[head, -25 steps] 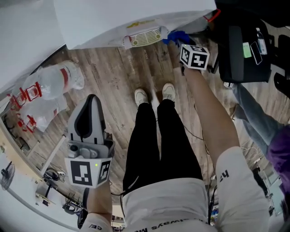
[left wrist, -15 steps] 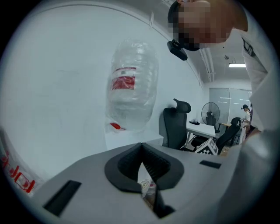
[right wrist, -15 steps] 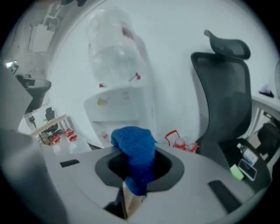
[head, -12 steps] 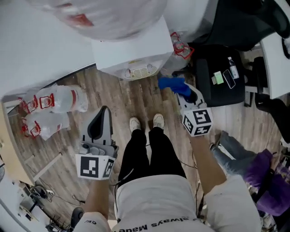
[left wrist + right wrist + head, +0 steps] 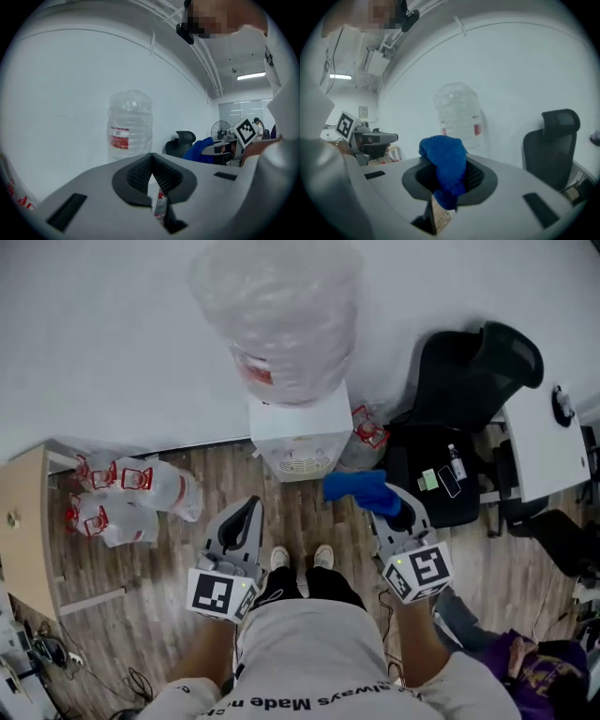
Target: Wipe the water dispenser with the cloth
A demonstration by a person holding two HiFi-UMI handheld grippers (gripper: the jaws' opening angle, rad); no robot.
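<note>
The white water dispenser stands against the wall ahead of my feet, with a large clear bottle on top. That bottle shows in both gripper views. My right gripper is shut on a blue cloth, held a short way right of and in front of the dispenser; the blue cloth bulges out between its jaws. My left gripper hangs shut and empty in front of the dispenser, lower left of it.
A black office chair with a phone and small items on its seat stands right of the dispenser. Empty water bottles lie on the wood floor at the left beside a wooden cabinet. A white desk is at the right.
The head view has pulled back and up, so the whole dispenser and its bottle now show. Both grippers have drawn back toward my body; the right one has come away from the dispenser with the cloth.
</note>
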